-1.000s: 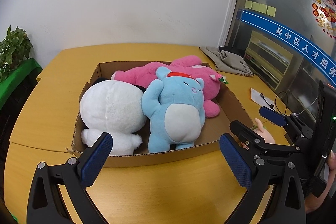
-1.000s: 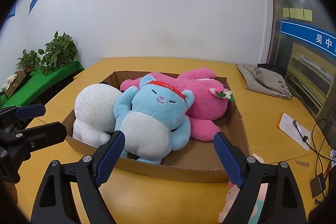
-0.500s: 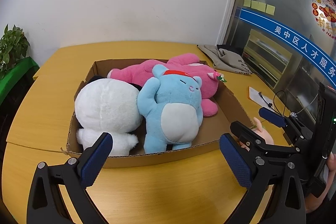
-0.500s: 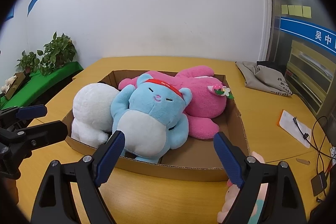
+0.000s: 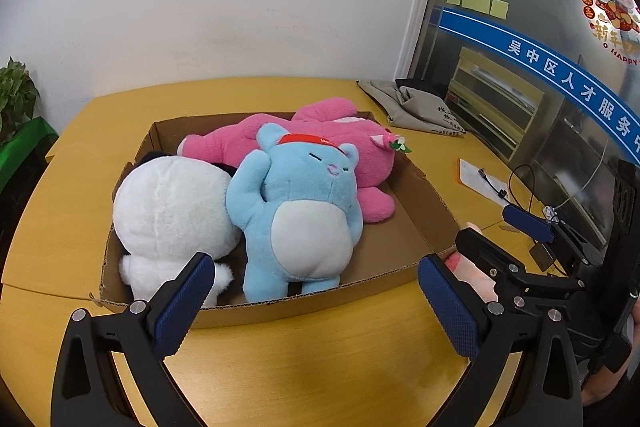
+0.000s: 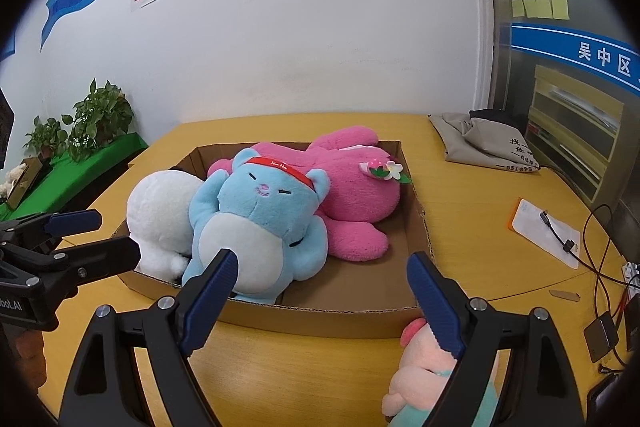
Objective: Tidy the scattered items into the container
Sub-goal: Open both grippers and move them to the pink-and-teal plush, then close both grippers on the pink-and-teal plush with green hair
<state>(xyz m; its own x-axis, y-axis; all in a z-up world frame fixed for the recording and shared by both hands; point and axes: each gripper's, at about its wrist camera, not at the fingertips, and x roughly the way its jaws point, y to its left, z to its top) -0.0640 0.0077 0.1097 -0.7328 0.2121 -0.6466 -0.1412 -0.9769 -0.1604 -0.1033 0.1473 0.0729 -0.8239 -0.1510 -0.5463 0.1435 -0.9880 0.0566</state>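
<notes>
A shallow cardboard box (image 5: pixel 304 303) (image 6: pixel 328 315) on the yellow table holds a white plush (image 5: pixel 172 211) (image 6: pixel 160 215), a blue plush bear with a red headband (image 5: pixel 300 211) (image 6: pixel 260 223) and a pink plush (image 5: pixel 344 151) (image 6: pixel 352 191). A small pale pink plush (image 6: pixel 424 375) lies on the table outside the box's near right corner, partly behind my right finger; it shows in the left wrist view (image 5: pixel 472 271). My left gripper (image 5: pixel 316 299) is open and empty in front of the box. My right gripper (image 6: pixel 320 291) is open and empty, also near the box's front.
A grey cloth bag (image 5: pixel 416 107) (image 6: pixel 484 143) lies at the table's far right. A paper pad with a cable (image 6: pixel 548 231) and more cables lie on the right. Potted plants (image 6: pixel 84 127) stand on a green surface left. A white wall is behind.
Both grippers shifted slightly relative to the box; the left wrist view turned a little left. The jaws stay open and the toys have not moved.
</notes>
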